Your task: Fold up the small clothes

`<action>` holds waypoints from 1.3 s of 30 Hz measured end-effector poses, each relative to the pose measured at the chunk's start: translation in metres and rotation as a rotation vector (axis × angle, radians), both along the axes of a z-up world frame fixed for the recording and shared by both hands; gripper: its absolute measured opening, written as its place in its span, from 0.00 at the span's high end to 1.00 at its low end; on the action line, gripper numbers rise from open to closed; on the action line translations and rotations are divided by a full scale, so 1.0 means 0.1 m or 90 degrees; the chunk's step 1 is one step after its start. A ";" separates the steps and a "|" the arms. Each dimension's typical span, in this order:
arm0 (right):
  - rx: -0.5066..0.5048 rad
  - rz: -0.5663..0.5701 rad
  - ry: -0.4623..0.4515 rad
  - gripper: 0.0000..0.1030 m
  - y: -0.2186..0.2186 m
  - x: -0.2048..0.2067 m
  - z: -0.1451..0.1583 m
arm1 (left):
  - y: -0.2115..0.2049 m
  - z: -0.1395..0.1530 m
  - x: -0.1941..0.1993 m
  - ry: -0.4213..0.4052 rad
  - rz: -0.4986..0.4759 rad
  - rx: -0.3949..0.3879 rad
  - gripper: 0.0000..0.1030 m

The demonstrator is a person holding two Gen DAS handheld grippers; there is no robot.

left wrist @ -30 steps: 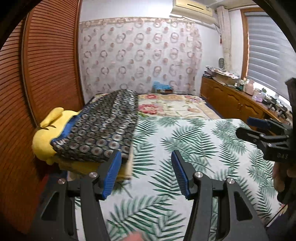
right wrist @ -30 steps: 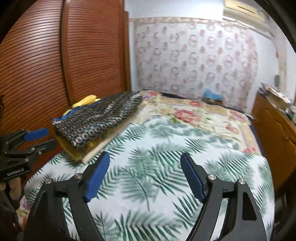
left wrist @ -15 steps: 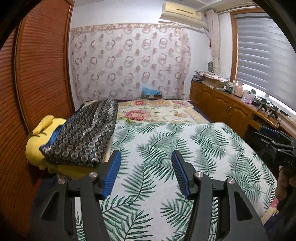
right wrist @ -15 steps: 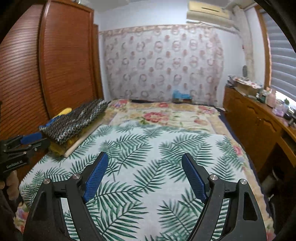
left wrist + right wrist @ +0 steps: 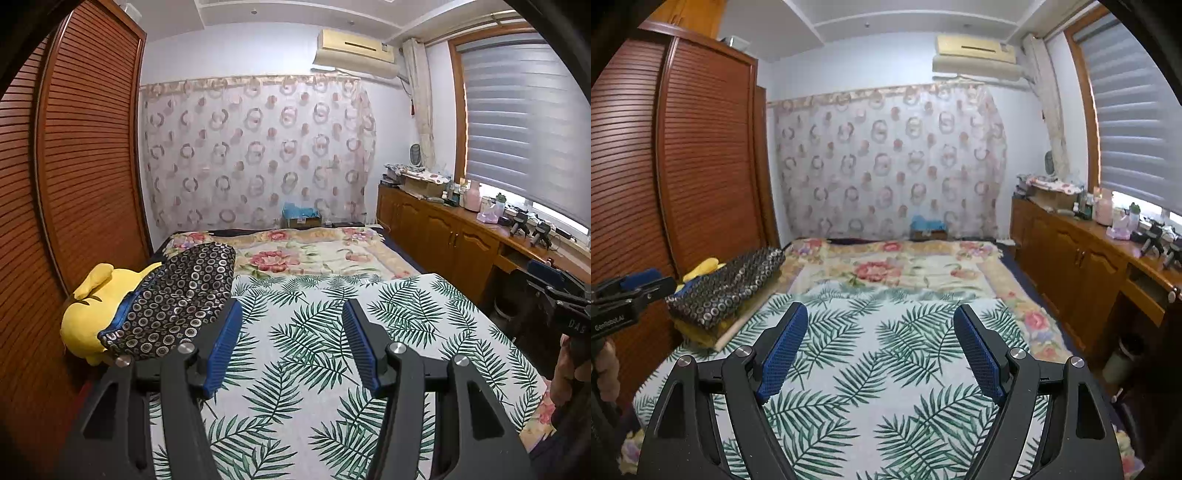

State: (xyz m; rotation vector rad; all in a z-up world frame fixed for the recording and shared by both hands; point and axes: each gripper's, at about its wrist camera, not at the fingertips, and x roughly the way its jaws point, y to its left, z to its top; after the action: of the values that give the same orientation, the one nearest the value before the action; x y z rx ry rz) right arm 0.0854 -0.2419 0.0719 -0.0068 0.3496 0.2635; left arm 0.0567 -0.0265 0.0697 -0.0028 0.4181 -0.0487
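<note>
The dark folded garment with small silver rings [image 5: 177, 295] lies ahead and to the left of the left gripper [image 5: 291, 345], draped over a yellow plush toy [image 5: 92, 314] against the slatted brown wardrobe [image 5: 74, 166]. Both claws hang with blue pads spread apart, holding nothing, the right gripper [image 5: 879, 350] likewise above the white palm-leaf bedspread [image 5: 886, 369]. Farther ahead lies a floral blanket [image 5: 905, 269], then a ring-patterned curtain [image 5: 886, 158]; a wooden cabinet [image 5: 1071, 266] runs along the right.
</note>
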 end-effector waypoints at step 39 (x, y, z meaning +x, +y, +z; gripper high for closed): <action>-0.002 0.001 0.005 0.19 0.02 0.03 0.00 | 0.06 -0.08 -0.01 0.003 0.013 0.005 0.46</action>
State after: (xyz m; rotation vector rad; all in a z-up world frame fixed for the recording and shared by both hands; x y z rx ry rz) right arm 0.0881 -0.2402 0.0716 -0.0096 0.3580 0.2649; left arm 0.0556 -0.0207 0.0621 0.0012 0.4233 -0.0273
